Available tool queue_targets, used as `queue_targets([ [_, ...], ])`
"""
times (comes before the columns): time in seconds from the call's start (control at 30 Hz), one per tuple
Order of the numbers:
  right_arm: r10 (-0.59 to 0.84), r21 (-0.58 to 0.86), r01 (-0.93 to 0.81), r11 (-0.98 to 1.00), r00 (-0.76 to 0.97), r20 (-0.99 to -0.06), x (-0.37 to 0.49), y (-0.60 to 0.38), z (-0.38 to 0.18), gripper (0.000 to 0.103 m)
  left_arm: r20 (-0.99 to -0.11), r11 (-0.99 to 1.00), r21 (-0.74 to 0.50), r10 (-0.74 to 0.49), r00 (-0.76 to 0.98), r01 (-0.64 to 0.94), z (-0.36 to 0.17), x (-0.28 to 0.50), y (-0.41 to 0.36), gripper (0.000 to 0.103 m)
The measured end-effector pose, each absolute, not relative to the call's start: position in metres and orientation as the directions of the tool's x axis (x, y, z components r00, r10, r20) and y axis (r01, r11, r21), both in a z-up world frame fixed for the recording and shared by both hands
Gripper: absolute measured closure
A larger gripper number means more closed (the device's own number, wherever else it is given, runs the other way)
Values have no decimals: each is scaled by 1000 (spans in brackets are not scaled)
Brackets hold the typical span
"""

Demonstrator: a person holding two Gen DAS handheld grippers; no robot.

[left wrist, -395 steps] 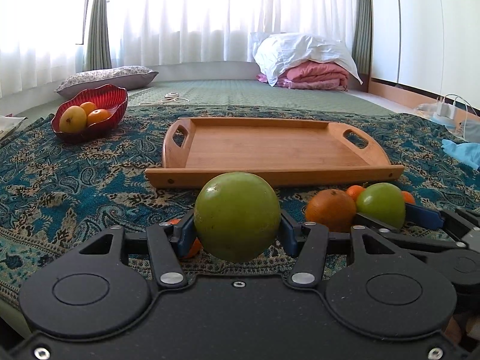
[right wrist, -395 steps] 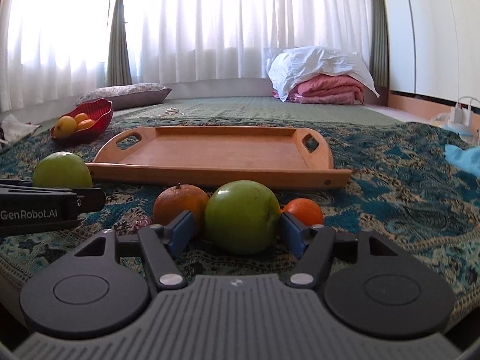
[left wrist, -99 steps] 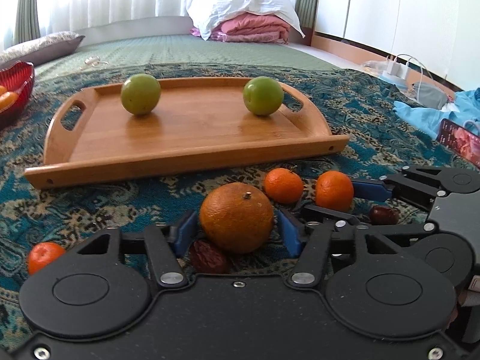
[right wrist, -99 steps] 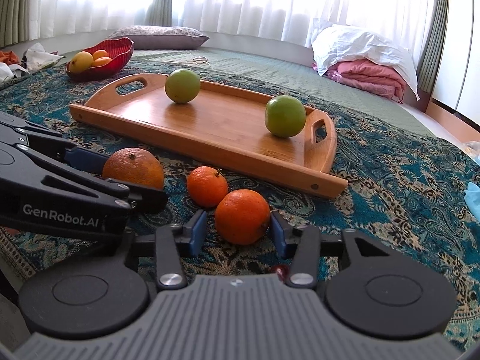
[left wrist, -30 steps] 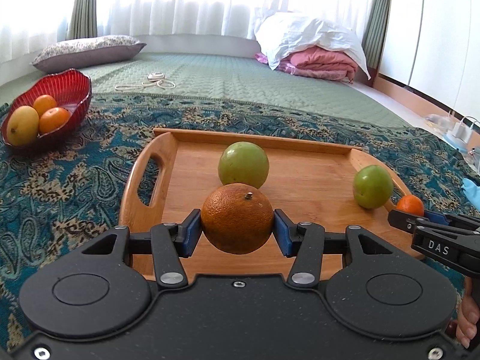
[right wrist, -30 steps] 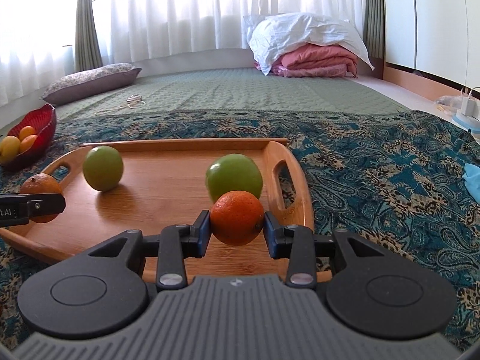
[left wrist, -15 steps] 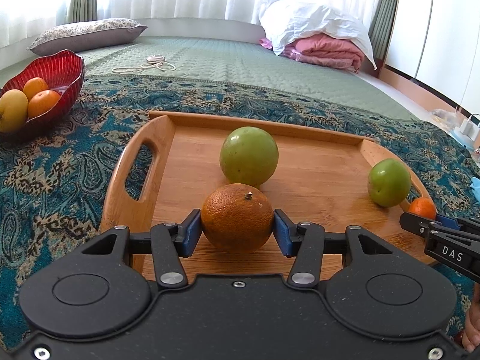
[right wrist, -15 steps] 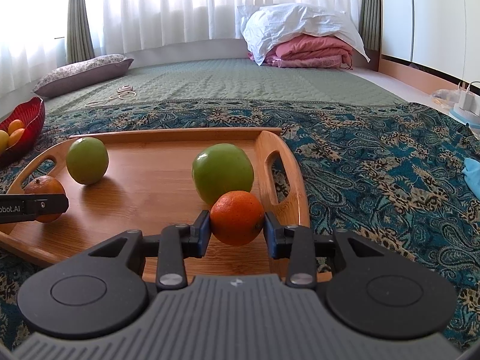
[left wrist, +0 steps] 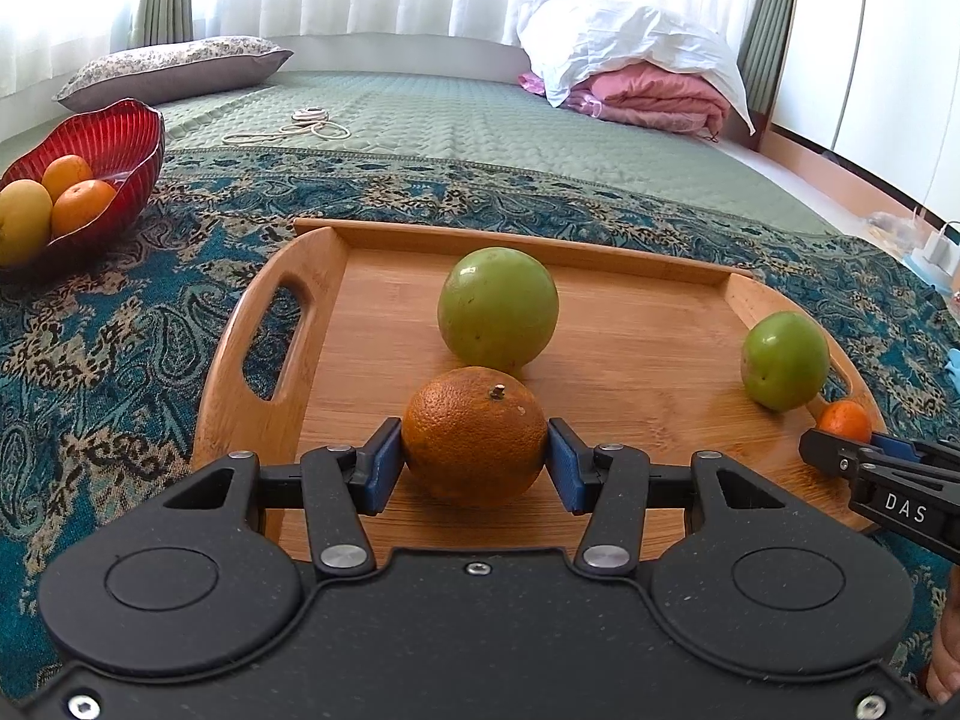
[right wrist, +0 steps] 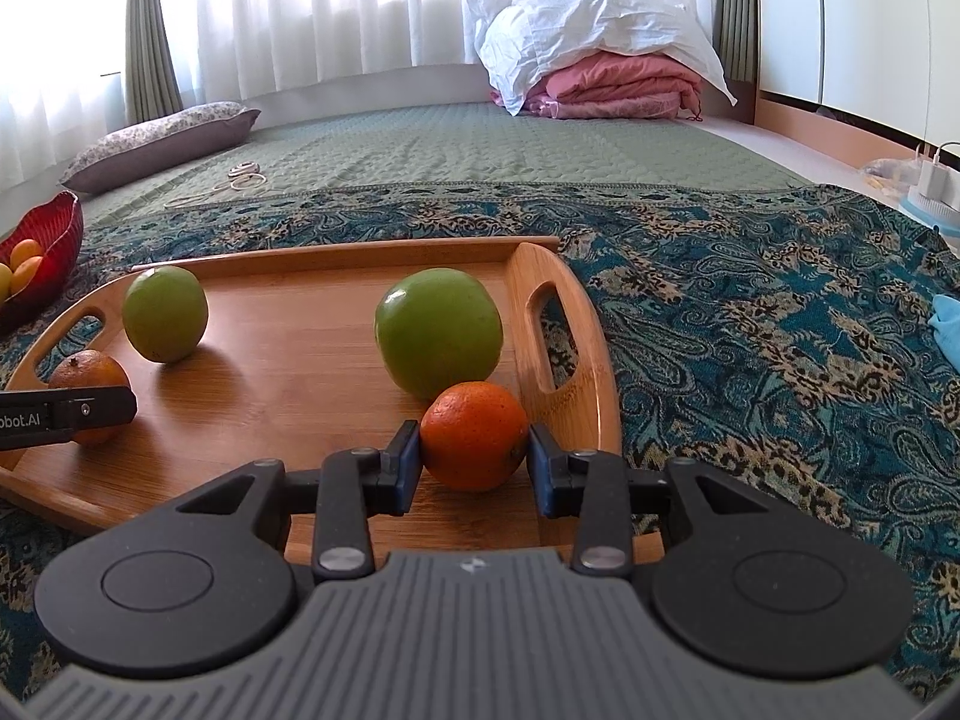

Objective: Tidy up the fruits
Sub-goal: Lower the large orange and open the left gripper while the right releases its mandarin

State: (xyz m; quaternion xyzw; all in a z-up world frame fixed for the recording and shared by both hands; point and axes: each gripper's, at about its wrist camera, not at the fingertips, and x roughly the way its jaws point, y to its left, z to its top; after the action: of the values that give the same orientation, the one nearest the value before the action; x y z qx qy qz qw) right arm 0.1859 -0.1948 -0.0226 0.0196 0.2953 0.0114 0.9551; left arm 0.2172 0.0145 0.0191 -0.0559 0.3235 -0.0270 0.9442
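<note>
A wooden tray (left wrist: 630,420) lies on the patterned cloth with two green fruits on it: one at mid left (left wrist: 497,307) and one by the right handle (left wrist: 785,359). My left gripper (left wrist: 474,456) is shut on a large dull orange (left wrist: 474,437), low over the tray's near left part, just in front of the left green fruit. My right gripper (right wrist: 474,461) is shut on a smaller bright orange (right wrist: 474,437), low over the tray's near right corner (right wrist: 600,420), in front of the right green fruit (right wrist: 438,341). The other green fruit (right wrist: 165,313) and the left gripper's orange (right wrist: 90,375) show at the left.
A red bowl (left wrist: 114,144) with yellow and orange fruit stands on the cloth at the far left. A pillow (left wrist: 174,63), a coiled cord (left wrist: 306,126) and folded bedding (left wrist: 636,72) lie on the green mat behind. A charger (right wrist: 936,180) and blue cloth (right wrist: 948,330) are at the right.
Both grippers have moved down and forward over the tray with their oranges, and the green fruits look nearer. The grips have not changed.
</note>
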Motion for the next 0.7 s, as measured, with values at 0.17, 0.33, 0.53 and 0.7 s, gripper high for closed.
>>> queue_targets([
  [0.17,32,41,-11,999,824,-565,187,-195,-22,61,-609,993,-121,-86,788,15,19,217,14,55],
  [0.33,31,40,-10,999,824,-566,187,-195,-23,60,-615,993,-117,-83,784,13,19,218,14,54],
  [0.53,28,38,-7,999,821,-570,185,-194,-22,56,-603,995,-101,-73,795,15,23,213,13,53],
  [0.7,28,41,-6,999,826,-563,179,-195,-20,43,-599,995,-100,-71,798,14,28,208,16,39],
])
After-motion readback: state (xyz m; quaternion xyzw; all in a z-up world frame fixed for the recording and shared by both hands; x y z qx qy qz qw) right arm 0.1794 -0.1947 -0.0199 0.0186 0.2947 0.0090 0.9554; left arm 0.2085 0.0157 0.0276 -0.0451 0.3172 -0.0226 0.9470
